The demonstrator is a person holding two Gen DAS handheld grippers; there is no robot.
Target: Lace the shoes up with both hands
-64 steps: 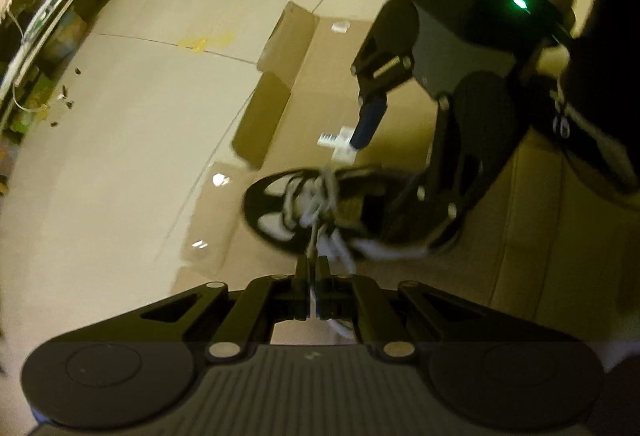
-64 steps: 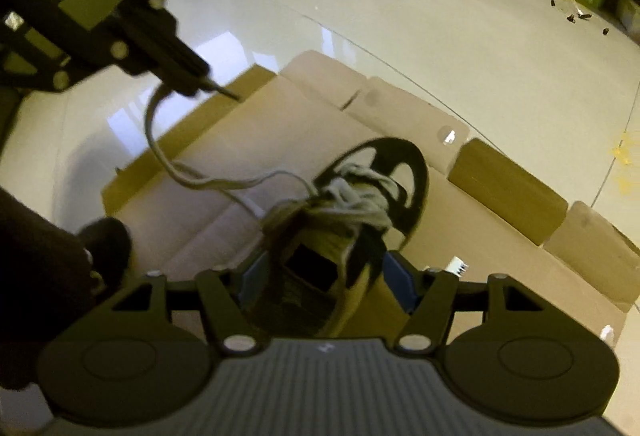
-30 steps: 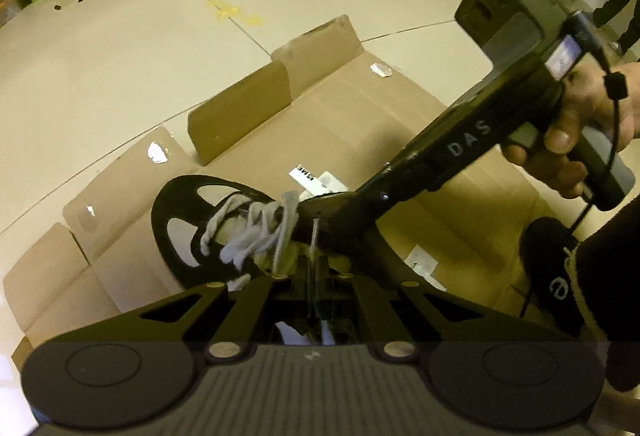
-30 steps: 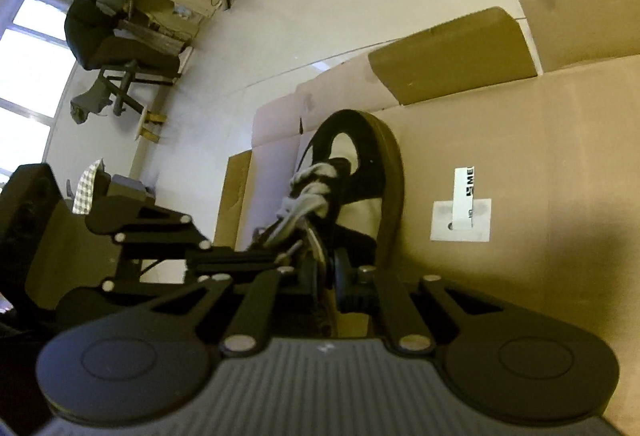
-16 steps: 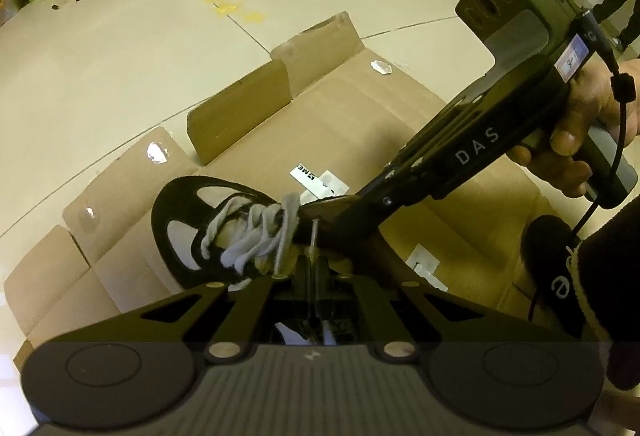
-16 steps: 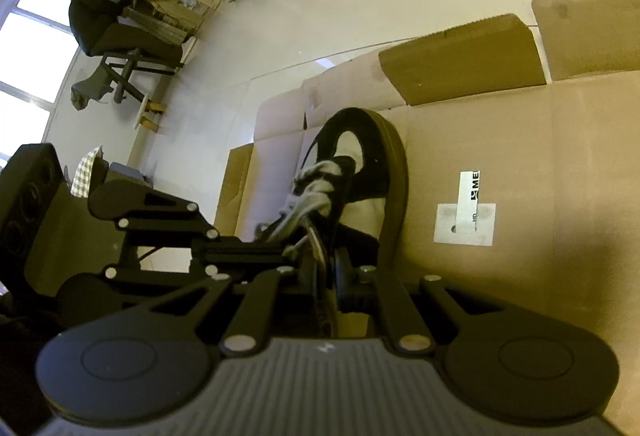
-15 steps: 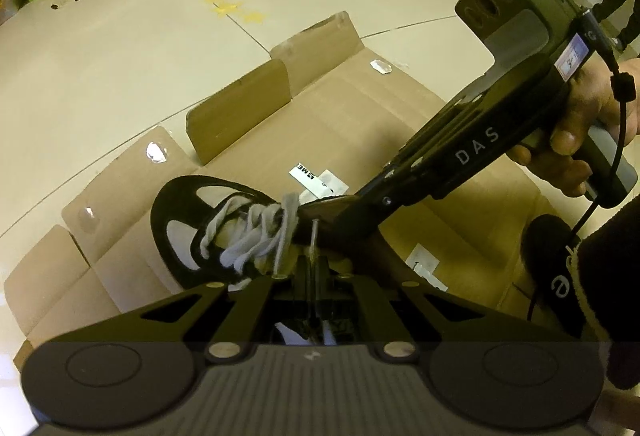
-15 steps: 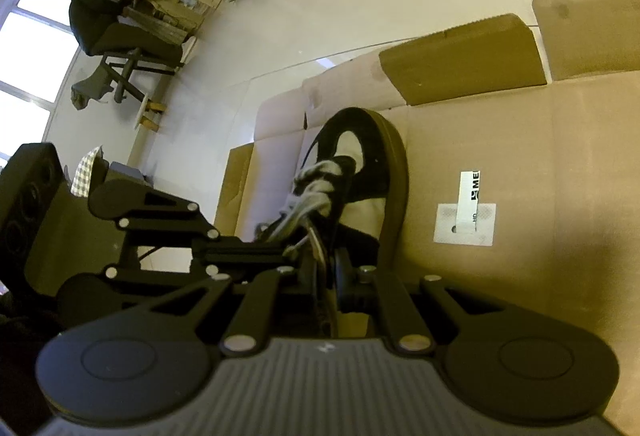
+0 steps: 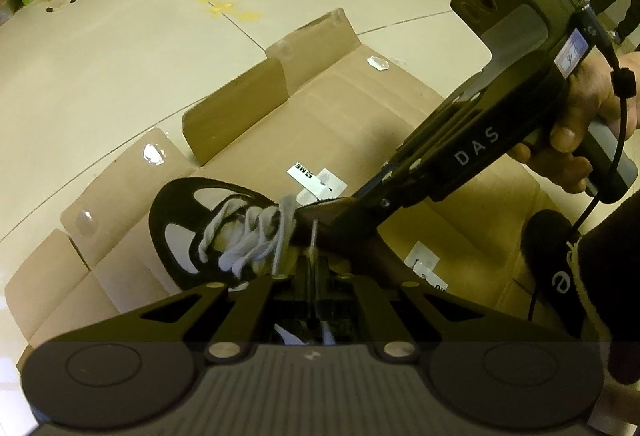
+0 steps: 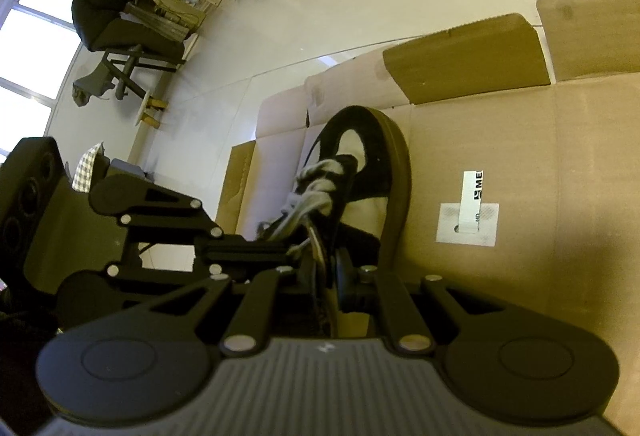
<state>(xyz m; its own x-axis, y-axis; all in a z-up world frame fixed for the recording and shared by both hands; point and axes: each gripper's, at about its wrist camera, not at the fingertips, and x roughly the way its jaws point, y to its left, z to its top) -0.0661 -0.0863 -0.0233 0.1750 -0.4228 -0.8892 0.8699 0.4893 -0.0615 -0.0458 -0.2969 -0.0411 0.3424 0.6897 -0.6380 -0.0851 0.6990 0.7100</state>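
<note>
While the left gripper has its jaws pressed fully together on the thin tip of a shoelace, the right gripper is nearly closed too, its jaws a narrow slot apart with a strand of lace running down between them; whether its pads actually bite on that strand I cannot tell. Both tools meet over the throat of the shoe, the left one reaching in from the left side in the right wrist view, its fingers almost touching the right gripper's fingers. That shoe, black with pale panels and a rounded toe pointing away, lies on a flattened cardboard box spread over a smooth, glossy pale floor. Its grey-white laces are flat, woven and bunched loosely across the tongue. Seen from the left wrist, the long dark body of the right gripper slants across the near end of the shoe and hides its heel, and a bare hand grips its handle at the right. White paper labels are stuck on the cardboard beside the shoe, and the box flaps stand up at the far edge. Far off, a person in dark clothes sits on a chair by a bright window.
</note>
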